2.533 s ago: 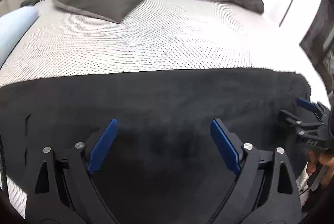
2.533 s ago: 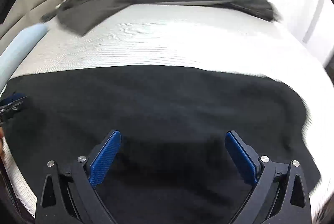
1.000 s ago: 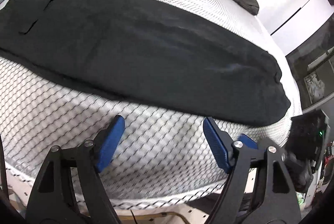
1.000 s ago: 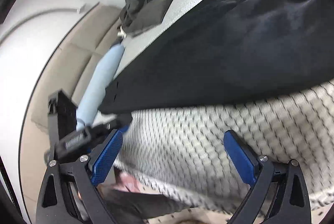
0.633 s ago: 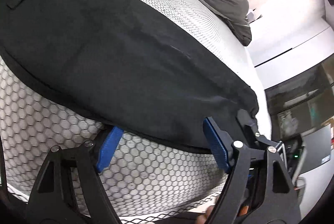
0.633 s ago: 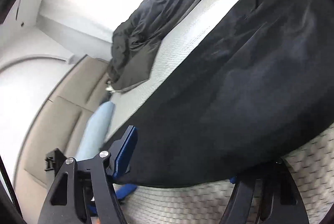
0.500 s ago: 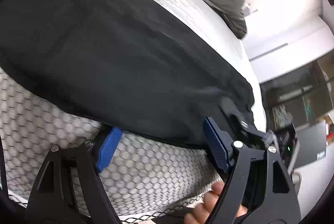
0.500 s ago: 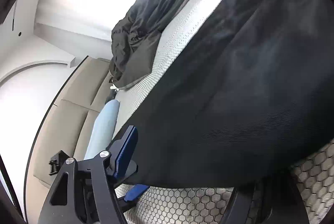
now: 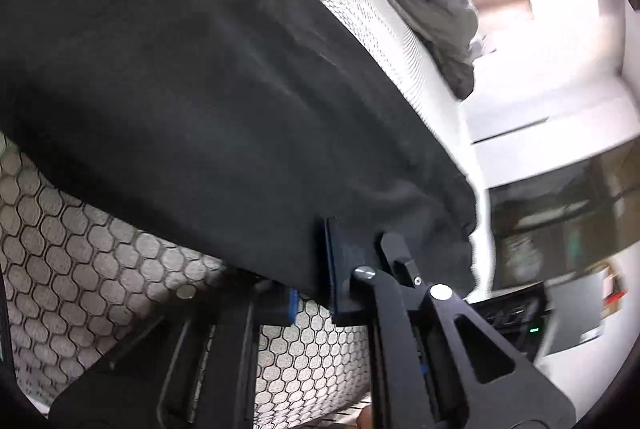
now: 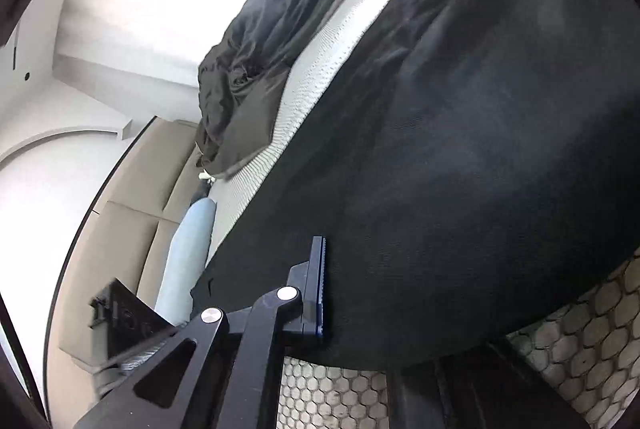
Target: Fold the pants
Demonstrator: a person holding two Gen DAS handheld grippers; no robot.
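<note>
Black pants lie spread lengthwise on a bed with a honeycomb-patterned mattress cover. In the left wrist view my left gripper is closing its jaws on the pants' near edge close to one end, and the blue pads press the cloth between them. In the right wrist view the pants fill the right side. My right gripper is closing on their near edge at the other end; one blue pad lies against the cloth and the other finger is hidden under it.
A crumpled dark grey duvet lies at the far side of the bed. A light blue bolster rests by the beige headboard. A dark cabinet stands beyond the bed's end. The mattress side drops away below the pants.
Both grippers went from wide open to closed on the pants' near edge. Each moved down and in toward the mattress edge and rolled, so the bed now looks more tilted.
</note>
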